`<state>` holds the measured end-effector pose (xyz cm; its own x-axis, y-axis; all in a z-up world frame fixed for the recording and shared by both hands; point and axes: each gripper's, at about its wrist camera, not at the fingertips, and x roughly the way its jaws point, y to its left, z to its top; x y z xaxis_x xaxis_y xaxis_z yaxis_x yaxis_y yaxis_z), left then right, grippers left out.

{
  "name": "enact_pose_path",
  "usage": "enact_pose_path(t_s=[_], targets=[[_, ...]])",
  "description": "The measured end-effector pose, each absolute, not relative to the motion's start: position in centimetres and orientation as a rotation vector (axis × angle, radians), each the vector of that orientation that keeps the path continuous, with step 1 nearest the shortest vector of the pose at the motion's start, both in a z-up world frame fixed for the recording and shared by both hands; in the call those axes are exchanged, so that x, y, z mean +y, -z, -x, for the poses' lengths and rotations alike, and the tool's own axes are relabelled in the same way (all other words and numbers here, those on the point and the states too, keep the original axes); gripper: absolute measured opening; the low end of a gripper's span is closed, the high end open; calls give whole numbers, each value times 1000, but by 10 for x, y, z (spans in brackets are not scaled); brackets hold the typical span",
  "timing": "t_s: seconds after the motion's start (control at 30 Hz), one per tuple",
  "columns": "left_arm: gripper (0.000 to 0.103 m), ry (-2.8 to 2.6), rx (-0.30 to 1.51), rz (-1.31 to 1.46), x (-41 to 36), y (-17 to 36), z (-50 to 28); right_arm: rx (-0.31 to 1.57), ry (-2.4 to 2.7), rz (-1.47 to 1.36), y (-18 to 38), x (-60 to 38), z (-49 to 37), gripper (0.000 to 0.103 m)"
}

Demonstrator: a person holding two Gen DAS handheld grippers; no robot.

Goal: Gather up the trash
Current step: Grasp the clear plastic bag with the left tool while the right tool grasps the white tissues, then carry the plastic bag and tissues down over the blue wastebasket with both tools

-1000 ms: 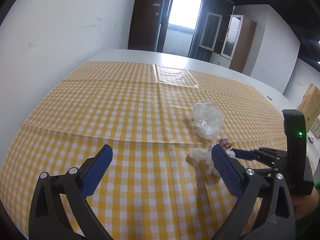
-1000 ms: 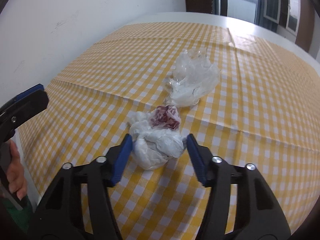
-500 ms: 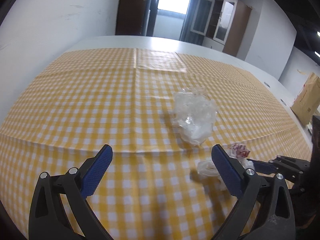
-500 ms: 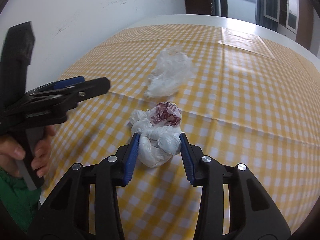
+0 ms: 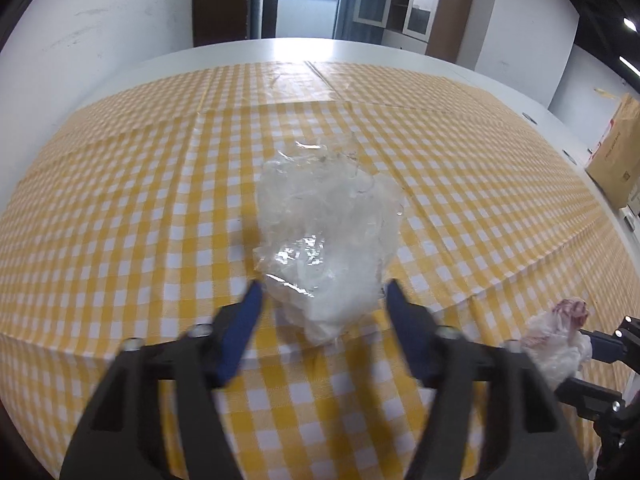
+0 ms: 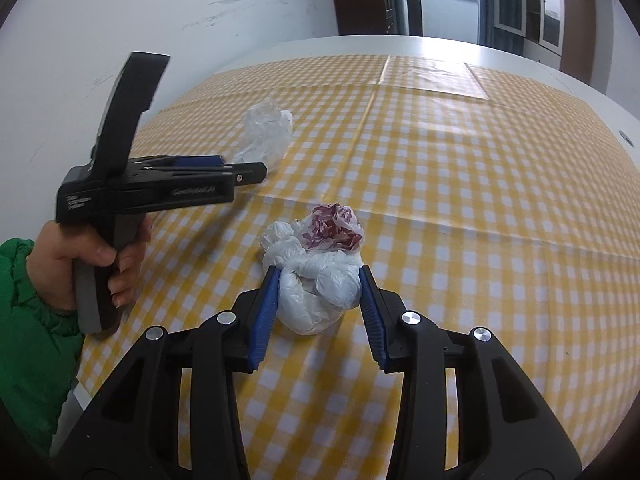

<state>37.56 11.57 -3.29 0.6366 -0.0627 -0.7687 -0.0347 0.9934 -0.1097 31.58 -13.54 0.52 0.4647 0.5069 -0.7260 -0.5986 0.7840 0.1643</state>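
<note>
On the yellow checked cloth (image 5: 120, 216), near its front edge, two pieces of trash are being taken at once, one per gripper. The right gripper (image 6: 318, 292) pinches a white wad (image 6: 316, 292) with a red-printed scrap on top; its blue pads press into the wad's sides, and its jaws have narrowed onto it over the last second. Gripping low on the body, rather than by the loose scrap, should keep the bundle whole when it is lifted.

The left gripper (image 5: 322, 304) straddles the near end of a clear bag (image 5: 328, 224) that lies further in from the front edge, toward the middle of the cloth. Its jaws have just been closing with the bag between them, but the pads still stand clear of the film on both sides, so nothing is gripped yet. The blurred fingers suit a closing in progress. The bag is puffy and slack, so I judge it will crush and may slip unless the jaws come well together.

Around them the cloth is bare except for a flat clear sheet (image 6: 434, 76) near the far edge. A cardboard box (image 5: 616, 160) stands beyond the table's right side. No bin shows in either view. The two grippers work close side by side, so each is the other's only obstacle.
</note>
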Motion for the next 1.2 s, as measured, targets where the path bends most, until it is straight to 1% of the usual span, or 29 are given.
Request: enact_pose_path(t_s=[0.07, 0.13, 0.2, 0.37, 0.87, 1.0, 1.2], targets=[[47, 12, 871, 112, 113, 33, -374, 845, -681, 110, -8, -143, -310, 37], [38, 6, 859, 105, 111, 29, -370, 837, -682, 101, -11, -150, -304, 37], [32, 6, 841, 127, 111, 21, -357, 827, -683, 97, -14, -154, -299, 37], [22, 24, 809, 160, 99, 5, -312, 800, -694, 89, -22, -165, -276, 37], [21, 160, 638, 253, 52, -35, -125, 716, -724, 90, -23, -196, -170, 37], [21, 189, 611, 236, 33, -34, -80, 704, -739, 77, -17, -209, -135, 37], [21, 211, 612, 228, 12, -18, -30, 678, -741, 79, -2, -229, -81, 37]])
